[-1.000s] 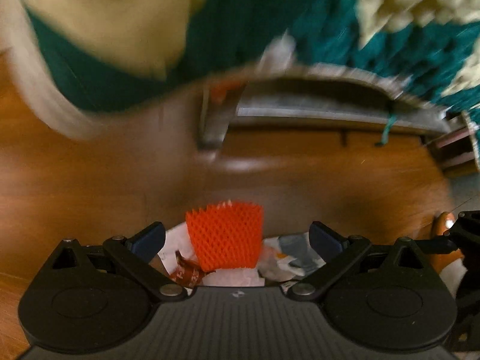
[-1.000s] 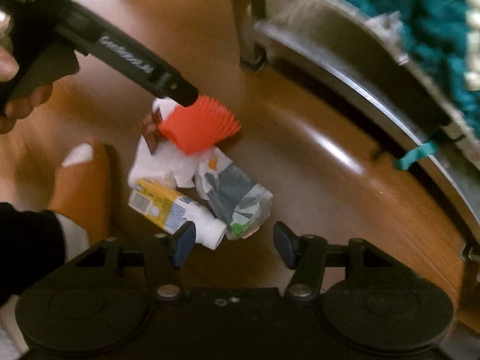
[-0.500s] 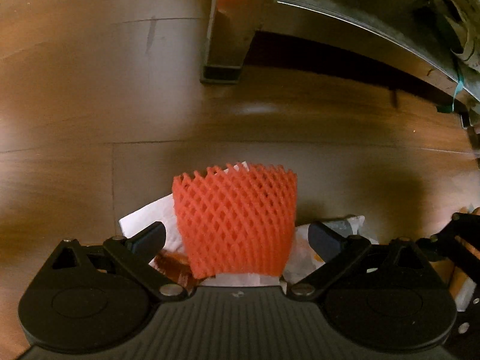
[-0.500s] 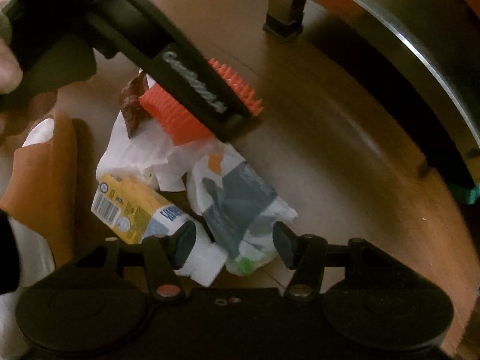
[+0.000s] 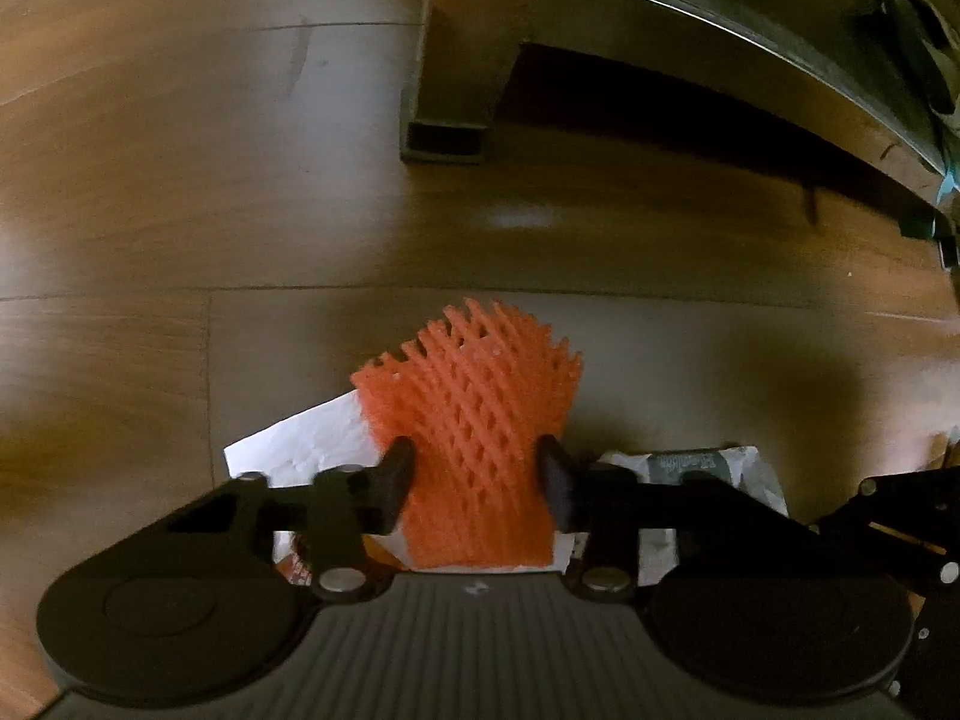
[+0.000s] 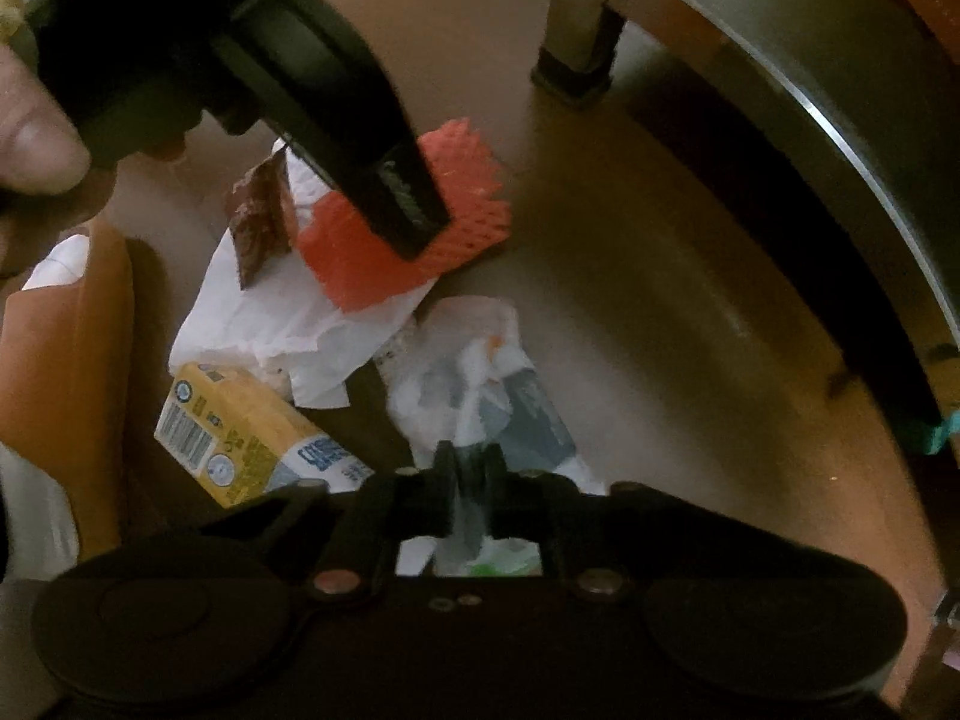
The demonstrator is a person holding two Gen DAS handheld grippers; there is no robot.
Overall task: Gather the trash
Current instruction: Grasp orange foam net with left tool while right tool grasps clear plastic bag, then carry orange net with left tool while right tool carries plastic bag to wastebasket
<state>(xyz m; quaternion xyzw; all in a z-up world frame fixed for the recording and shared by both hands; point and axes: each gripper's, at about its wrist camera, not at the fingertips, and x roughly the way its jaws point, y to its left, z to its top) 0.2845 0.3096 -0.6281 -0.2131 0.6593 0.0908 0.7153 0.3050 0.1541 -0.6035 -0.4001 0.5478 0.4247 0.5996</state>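
Note:
A pile of trash lies on the wooden floor. My left gripper (image 5: 475, 477) is shut on an orange foam net sleeve (image 5: 474, 414), which pinches in between the fingers; the sleeve also shows in the right wrist view (image 6: 366, 258) under the left gripper's finger (image 6: 408, 216). My right gripper (image 6: 469, 480) is shut on a crumpled white and grey plastic bag (image 6: 480, 384). A white paper napkin (image 6: 270, 324), a brown wrapper (image 6: 261, 222) and a yellow drink carton (image 6: 240, 438) lie beside them.
A metal furniture leg (image 5: 447, 114) and a low frame rail (image 5: 750, 24) stand just beyond the pile. An orange slipper (image 6: 72, 360) is at the left in the right wrist view. Bare floor (image 5: 150, 180) lies to the left.
Both grippers have closed: the left on the orange foam net, the right on the plastic bag. Both moved down closer to the pile.

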